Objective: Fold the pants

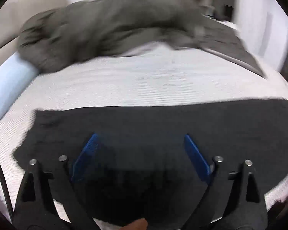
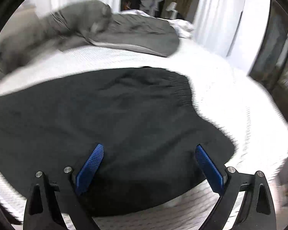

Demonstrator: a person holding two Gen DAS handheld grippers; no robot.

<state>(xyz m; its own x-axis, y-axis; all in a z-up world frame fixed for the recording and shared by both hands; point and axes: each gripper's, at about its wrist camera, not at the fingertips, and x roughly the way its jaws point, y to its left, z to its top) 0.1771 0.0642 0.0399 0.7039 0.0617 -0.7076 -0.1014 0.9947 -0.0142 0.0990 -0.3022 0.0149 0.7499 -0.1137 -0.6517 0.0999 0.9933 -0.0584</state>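
Pants [image 2: 109, 115] black, flat on near part of white bed [image 1: 144, 84] | left tool [image 1: 140, 143] wide open, empty | right tool [image 2: 149, 153] wide open, empty | grey blanket [image 1: 105, 26] far

Both wrist cameras are looking forward and down along their blue fingers [image 1: 196, 157] [image 2: 91, 167], sitting close above the black pants [image 1: 163, 122] [image 2: 109, 115] on the bed [image 1: 144, 80] [image 2: 230, 95]. The left view is facing the pants' left end, the right view their right end. Both are sharing the grey duvet [image 1: 109, 25] [image 2: 136, 34] beyond.
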